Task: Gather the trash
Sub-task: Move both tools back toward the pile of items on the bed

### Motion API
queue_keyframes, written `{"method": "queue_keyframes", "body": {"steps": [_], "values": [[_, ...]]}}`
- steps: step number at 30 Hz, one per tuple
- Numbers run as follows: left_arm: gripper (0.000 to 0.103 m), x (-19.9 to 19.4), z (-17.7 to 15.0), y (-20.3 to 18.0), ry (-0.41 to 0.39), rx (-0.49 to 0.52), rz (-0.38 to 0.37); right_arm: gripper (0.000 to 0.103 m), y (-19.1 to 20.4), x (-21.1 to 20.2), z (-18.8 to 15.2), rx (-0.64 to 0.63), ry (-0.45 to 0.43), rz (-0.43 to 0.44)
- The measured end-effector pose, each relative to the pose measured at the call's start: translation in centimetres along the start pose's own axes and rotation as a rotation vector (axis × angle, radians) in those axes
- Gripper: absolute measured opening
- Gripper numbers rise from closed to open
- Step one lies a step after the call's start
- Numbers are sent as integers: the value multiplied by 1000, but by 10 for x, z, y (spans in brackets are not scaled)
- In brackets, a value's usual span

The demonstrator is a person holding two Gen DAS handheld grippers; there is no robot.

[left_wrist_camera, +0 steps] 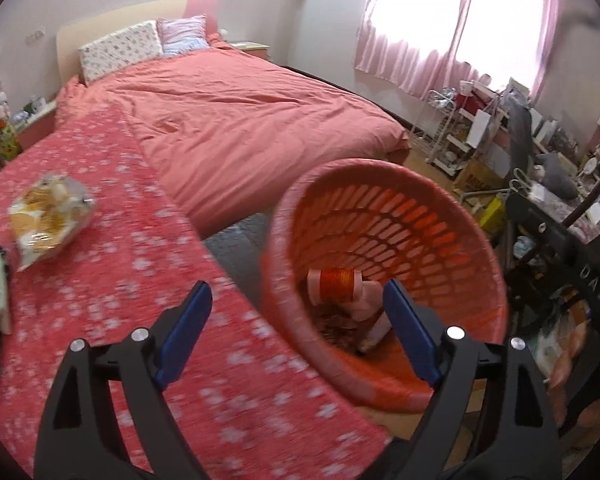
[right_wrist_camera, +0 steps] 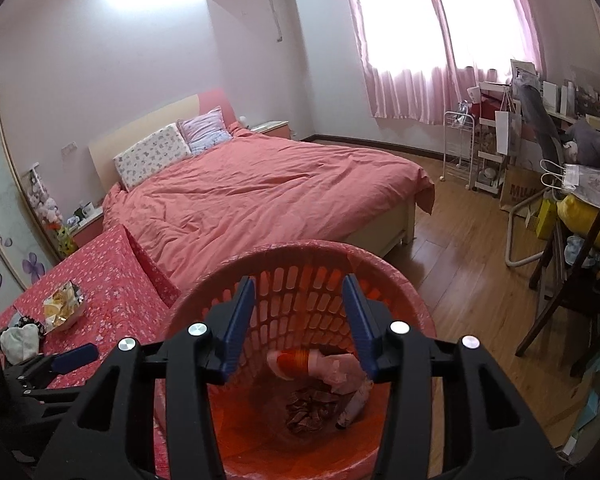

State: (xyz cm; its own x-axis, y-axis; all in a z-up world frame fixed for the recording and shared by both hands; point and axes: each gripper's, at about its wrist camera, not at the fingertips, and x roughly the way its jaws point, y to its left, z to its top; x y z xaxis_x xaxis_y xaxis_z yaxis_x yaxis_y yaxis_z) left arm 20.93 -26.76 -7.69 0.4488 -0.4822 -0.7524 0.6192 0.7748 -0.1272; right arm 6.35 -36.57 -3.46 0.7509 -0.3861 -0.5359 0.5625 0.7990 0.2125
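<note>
Snack wrapper [left_wrist_camera: 48,216] (blurred, perhaps crumpled) on red cloth [left_wrist_camera: 140,280], well beyond spread left jaws.

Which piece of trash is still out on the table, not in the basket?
The crumpled yellow snack wrapper on the floral tablecloth; the others lie inside the red basket.

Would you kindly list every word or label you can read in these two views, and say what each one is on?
"DAS": white letters, read sideways, on the black bar at the right edge of the left wrist view.
"MUJ", cut off: brown paper bag on the floor by the chair.
Printing on the snack wrapper and the bottle label in the basket: too blurred to read.
</note>
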Motion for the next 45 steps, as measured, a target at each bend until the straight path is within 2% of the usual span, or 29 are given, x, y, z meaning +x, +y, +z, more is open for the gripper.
{"method": "queue_keyframes", "body": {"steps": [8,17,22,27,30,34,41,42,45], "values": [[86,-35,-13,45,-36,-30,106,46,26,-6,-4,-60,12,25],[86,-68,-31,103,-60,-108,207,46,60,-13,-11,-126,30,69],[86,-90,-38,145,-88,-177,282,46,87,-15,-21,-174,52,113],[84,-118,-47,203,-128,-292,371,46,124,-13,-36,-229,91,176],[76,-128,-49,237,-138,-355,406,47,145,-12,-45,-265,113,206],[67,-131,-48,259,-136,-382,440,47,162,-9,-57,-291,148,235],[65,-113,-37,249,-114,-338,471,47,181,-3,-70,-315,192,250],[63,-109,-36,247,-107,-331,481,47,181,-2,-70,-315,197,250],[48,-94,-34,250,-75,-326,509,47,183,-1,-72,-311,208,249]]}}
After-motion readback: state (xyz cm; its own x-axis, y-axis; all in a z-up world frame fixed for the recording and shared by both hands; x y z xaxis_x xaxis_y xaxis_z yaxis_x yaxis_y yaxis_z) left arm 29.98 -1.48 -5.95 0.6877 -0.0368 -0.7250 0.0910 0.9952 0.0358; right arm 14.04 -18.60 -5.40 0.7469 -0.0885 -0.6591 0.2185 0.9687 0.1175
